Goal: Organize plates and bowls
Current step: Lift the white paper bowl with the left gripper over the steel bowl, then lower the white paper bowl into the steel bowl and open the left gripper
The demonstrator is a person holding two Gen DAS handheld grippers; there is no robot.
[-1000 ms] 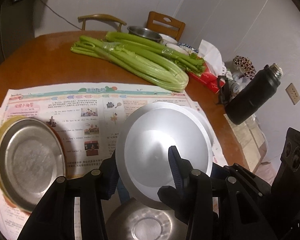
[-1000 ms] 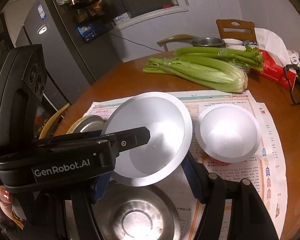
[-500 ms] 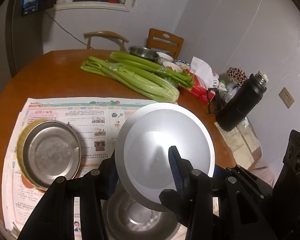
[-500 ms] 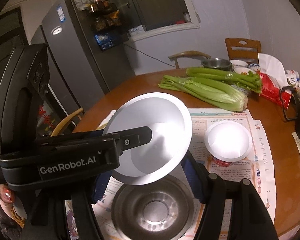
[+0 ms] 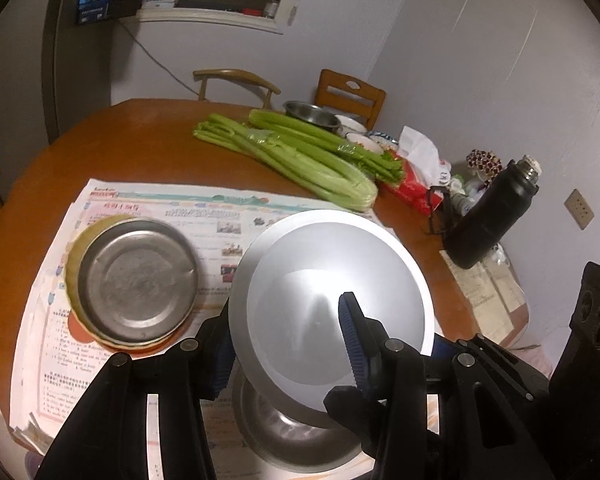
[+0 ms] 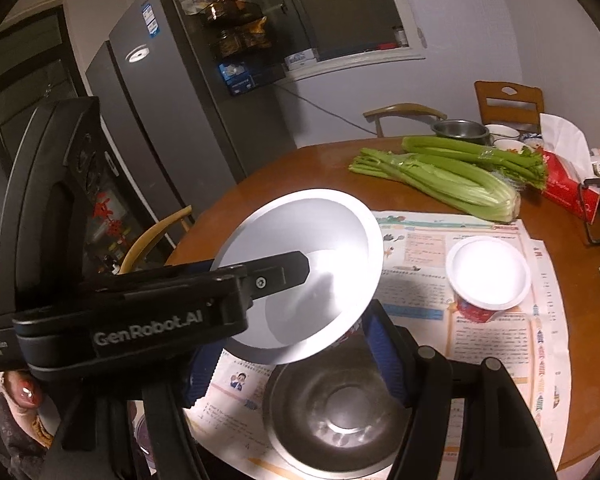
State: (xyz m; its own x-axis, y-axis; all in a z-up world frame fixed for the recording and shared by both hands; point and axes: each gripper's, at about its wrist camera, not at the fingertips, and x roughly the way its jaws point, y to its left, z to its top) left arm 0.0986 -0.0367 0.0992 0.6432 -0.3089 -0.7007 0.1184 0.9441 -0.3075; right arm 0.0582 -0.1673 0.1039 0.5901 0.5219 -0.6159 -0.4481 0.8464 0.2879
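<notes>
The left gripper (image 5: pixel 288 344) clamps the rim of a pale metal bowl (image 5: pixel 332 300), tilted in the air above a steel bowl (image 6: pixel 336 408) resting on the newspaper (image 6: pixel 496 340). The right gripper (image 6: pixel 296 360) seems to stand apart beneath the bowl, though its grip is hard to judge.

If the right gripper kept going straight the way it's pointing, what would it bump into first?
Most likely the big white bowl, which the left gripper holds tilted right in front of the right gripper. Depth is hard to judge, so it might instead slip under the rim and meet the steel bowl below.
</notes>
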